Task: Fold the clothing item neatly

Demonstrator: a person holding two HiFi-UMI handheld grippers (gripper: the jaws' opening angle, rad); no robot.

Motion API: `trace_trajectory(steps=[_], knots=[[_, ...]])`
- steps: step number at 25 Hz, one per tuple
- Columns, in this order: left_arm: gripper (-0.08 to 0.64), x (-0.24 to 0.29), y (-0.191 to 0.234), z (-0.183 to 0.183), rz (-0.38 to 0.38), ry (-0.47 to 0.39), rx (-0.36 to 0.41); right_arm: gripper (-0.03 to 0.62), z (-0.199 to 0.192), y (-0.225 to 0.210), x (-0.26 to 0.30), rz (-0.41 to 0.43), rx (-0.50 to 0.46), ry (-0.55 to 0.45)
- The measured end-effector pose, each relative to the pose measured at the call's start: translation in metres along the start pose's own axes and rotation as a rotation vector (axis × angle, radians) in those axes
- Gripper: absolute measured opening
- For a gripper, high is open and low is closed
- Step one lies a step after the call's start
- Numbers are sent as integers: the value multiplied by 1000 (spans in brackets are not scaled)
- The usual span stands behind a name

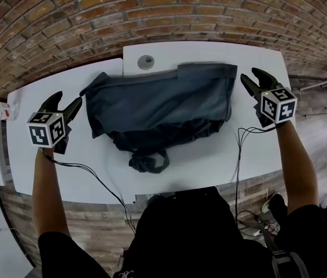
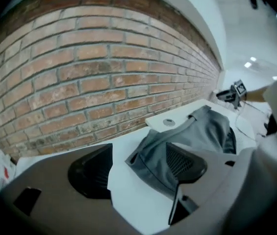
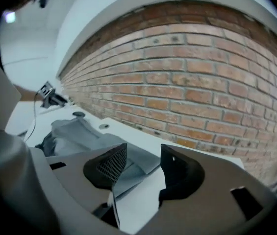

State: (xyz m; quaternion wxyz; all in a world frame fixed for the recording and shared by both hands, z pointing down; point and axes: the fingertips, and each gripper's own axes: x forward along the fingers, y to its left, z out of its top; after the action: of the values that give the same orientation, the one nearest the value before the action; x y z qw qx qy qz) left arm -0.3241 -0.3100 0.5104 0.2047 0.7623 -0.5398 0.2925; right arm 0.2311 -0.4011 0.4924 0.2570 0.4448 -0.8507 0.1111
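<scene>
Person's forearms reach out over a white table [image 1: 209, 158], thin cables [image 1: 94, 175] trailing off its near edge. Left gripper [image 1: 66, 104] sits at the garment's left edge, jaws wide apart, only bare tabletop between them; the fabric corner lies just beside its right jaw, not pinched. Right gripper [image 1: 254, 81] is at the garment's right edge, jaws also apart, holding nothing, cloth edge visible just past them. Dark grey clothing item [image 1: 163, 103] lies mid-table, upper layer fairly flat, lower edge bunched, with a strap loop [image 1: 149, 162] sticking out toward the person. Round cable grommet [image 1: 146, 61] behind it, then brick wall [image 1: 151, 10].
</scene>
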Motion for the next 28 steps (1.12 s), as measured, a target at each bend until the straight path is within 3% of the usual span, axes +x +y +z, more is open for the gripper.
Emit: trace_trajectory(steps=[4,7,10,13,16,19,23,25,27,28], knots=[[318,-32,-82,-19,-124,32,392,196,-27,105,-38,222,-397,87],[318,-37,-145,-58,-235,69,594,201,-75,171,-52,362,-678,189],[325,-27,-196,-105,-310,134,804,266,-115,203,-50,413,-852,262],[352,-15,-224,-130,-327,163,988,318,-135,219,-37,412,-985,301],[359,-4,-237,-129,-332,177,1032,321,-140,226,-16,395,-1002,329],[357,18,-234,-131,-326,209,1026,321,-142,222,3,378,-924,374],[343,33,-226,-143,-408,323,890,304,-152,221,10,448,-826,436],[269,32,-228,-147,-459,381,829,261,-155,221,8,483,-762,455],[174,30,-228,-148,-454,400,816,227,-156,219,8,491,-715,458],[93,29,-226,-148,-439,400,819,175,-156,219,8,486,-706,457]])
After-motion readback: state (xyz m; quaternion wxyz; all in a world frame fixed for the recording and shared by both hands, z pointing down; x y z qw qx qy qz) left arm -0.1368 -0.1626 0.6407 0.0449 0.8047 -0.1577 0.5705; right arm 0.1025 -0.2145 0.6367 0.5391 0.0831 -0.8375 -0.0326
